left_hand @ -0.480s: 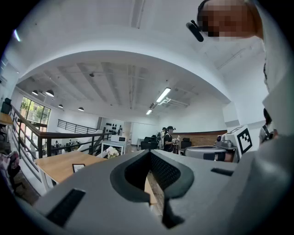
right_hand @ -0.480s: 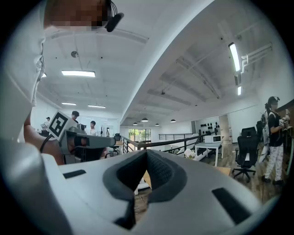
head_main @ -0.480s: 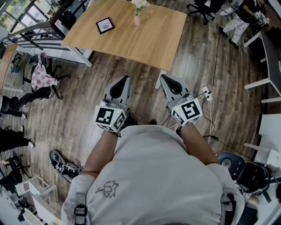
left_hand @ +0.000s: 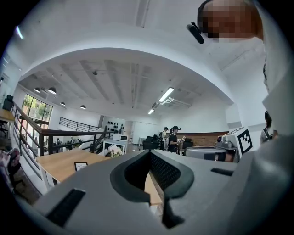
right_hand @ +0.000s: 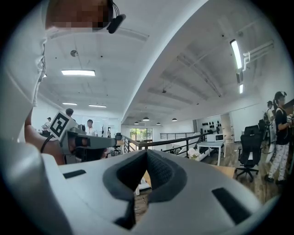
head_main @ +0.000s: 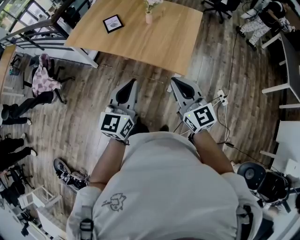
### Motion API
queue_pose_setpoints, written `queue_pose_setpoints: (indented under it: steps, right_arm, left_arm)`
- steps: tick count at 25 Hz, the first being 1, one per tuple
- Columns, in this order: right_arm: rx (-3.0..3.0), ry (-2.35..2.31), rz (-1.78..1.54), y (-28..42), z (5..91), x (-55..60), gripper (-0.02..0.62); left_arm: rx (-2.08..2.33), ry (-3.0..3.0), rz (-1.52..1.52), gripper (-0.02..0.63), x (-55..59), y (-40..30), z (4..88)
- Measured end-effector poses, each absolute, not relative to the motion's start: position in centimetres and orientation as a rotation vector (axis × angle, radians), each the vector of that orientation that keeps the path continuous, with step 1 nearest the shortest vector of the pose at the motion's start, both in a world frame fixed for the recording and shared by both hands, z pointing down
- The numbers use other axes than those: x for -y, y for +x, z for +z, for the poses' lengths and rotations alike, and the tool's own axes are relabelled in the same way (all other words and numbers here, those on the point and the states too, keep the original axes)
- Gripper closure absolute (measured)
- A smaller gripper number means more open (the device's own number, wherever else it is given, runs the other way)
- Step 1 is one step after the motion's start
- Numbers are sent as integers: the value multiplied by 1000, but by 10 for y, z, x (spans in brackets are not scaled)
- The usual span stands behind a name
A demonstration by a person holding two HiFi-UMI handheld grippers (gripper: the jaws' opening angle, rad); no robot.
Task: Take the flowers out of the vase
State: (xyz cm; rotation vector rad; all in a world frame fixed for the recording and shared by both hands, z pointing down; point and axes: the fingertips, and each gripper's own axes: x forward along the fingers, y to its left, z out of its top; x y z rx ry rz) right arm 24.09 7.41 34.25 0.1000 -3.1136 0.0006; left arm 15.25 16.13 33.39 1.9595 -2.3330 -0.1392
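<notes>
A small pink vase (head_main: 149, 18) with pale flowers (head_main: 151, 4) stands at the far edge of a wooden table (head_main: 154, 40), top of the head view. Both grippers are held level over the wood floor, well short of the table. My left gripper (head_main: 133, 82) is shut and empty; its own view shows the jaws (left_hand: 149, 152) meeting, with the flowers (left_hand: 114, 150) small and far off to the left. My right gripper (head_main: 174, 81) is shut and empty too; beyond its closed jaws (right_hand: 147, 151) the flowers (right_hand: 195, 153) show far away on the right.
A black framed card (head_main: 113, 23) lies on the table left of the vase. A power strip with cables (head_main: 220, 99) lies on the floor to the right. A chair draped with cloth (head_main: 44, 80) stands left, a stool (head_main: 255, 176) at lower right. Other people are in the room.
The table and vase sit slightly higher in the head view. Both grippers keep the same pose, shut and side by side.
</notes>
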Motion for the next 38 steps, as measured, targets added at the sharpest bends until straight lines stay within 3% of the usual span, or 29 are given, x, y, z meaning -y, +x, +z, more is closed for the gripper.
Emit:
queue_pose_setpoints:
  steps: [20, 38]
  right_arm:
    - [3087, 194, 9, 71, 338, -66, 592]
    - [3073, 156, 40, 4, 353, 22, 592]
  left_arm:
    - [2226, 2096, -116, 604, -149, -17, 330]
    - [2253, 2089, -114, 604, -74, -73, 334]
